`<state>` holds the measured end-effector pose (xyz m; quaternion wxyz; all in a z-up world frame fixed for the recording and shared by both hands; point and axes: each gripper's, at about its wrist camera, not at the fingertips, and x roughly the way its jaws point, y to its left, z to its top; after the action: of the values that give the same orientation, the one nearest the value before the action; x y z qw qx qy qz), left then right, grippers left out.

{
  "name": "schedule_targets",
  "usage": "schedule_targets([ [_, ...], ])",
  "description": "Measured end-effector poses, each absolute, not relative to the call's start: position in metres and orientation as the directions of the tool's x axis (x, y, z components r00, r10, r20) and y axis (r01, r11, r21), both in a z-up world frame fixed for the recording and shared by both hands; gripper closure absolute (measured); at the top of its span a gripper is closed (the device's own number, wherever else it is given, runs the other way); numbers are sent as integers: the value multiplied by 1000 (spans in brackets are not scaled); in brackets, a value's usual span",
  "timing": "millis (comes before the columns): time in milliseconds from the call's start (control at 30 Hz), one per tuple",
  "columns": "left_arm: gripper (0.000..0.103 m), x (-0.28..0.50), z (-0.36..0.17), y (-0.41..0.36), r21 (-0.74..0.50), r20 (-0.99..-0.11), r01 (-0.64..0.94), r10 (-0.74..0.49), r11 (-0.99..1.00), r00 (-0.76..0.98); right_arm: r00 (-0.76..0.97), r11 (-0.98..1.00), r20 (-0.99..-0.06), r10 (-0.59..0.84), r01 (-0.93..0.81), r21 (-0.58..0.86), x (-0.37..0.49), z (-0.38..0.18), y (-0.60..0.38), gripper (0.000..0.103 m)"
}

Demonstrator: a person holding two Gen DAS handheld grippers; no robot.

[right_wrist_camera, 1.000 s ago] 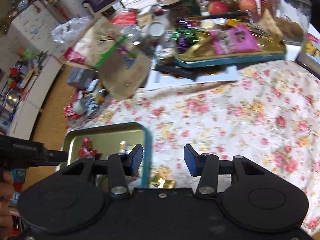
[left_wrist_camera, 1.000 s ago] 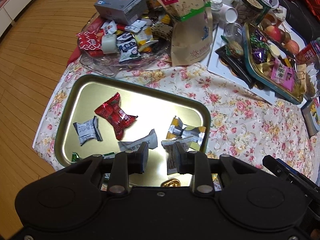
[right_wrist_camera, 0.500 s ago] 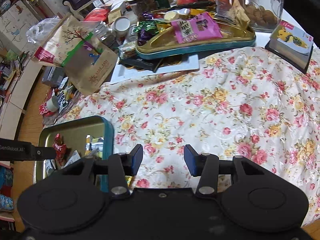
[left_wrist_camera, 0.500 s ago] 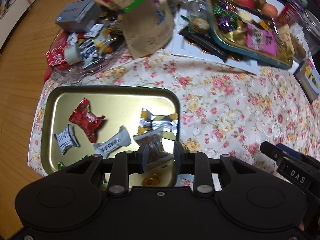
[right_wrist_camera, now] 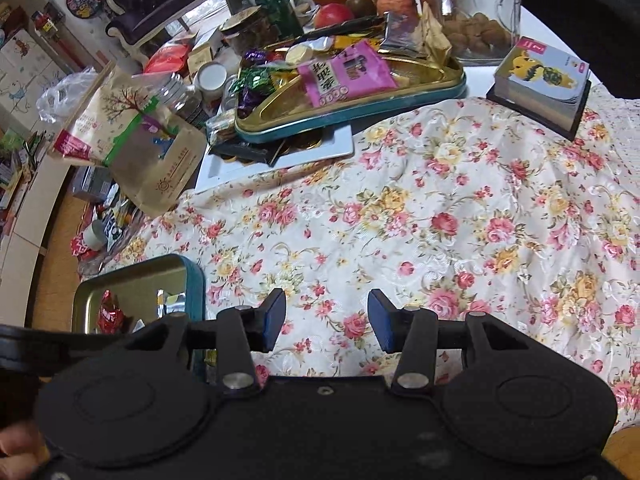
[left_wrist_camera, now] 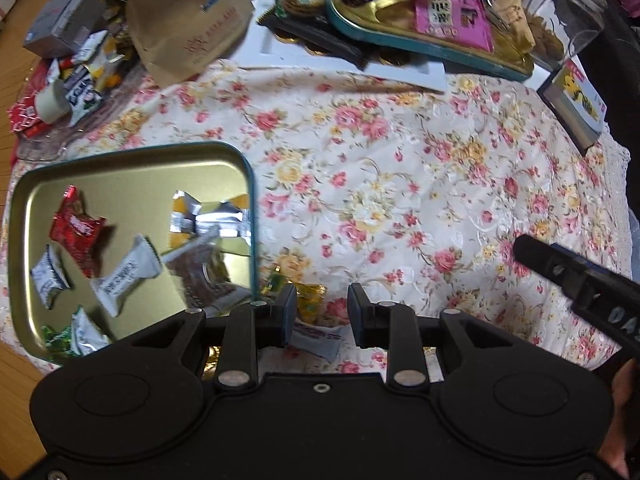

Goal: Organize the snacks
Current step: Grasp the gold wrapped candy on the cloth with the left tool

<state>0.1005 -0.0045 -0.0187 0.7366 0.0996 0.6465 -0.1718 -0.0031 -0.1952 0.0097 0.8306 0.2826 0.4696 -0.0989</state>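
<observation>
A gold tin tray with a teal rim [left_wrist_camera: 250,184] lies at the near left of the floral cloth and holds several wrapped snacks: a red one [left_wrist_camera: 76,232], white ones [left_wrist_camera: 126,278] and a brown packet [left_wrist_camera: 202,276] near its right edge. My left gripper [left_wrist_camera: 322,312] is open and empty, just right of the tray, above loose yellow-green [left_wrist_camera: 308,300] and white [left_wrist_camera: 320,338] wrappers on the cloth. My right gripper [right_wrist_camera: 326,322] is open and empty above bare cloth; the tray [right_wrist_camera: 196,280] shows at its left.
A second tin tray [right_wrist_camera: 360,114] of sweets with a pink packet [right_wrist_camera: 346,74] sits at the back. A brown paper bag [right_wrist_camera: 156,152], a glass plate of snacks [left_wrist_camera: 68,80], a glass jar [right_wrist_camera: 476,8], a book [right_wrist_camera: 540,80] and apples crowd the far side.
My left gripper let go of the brown packet, which now lies in the near tray, opened, and moved right off the tray. My right gripper stayed open and shifted right over the cloth.
</observation>
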Motion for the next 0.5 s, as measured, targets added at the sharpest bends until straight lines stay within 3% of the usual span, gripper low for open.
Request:
schedule_targets([
  [500,65,63,-90,-7,1,-1000,332,7,943,-19,599,774,-797,77,468,426,-25,29,-232,54],
])
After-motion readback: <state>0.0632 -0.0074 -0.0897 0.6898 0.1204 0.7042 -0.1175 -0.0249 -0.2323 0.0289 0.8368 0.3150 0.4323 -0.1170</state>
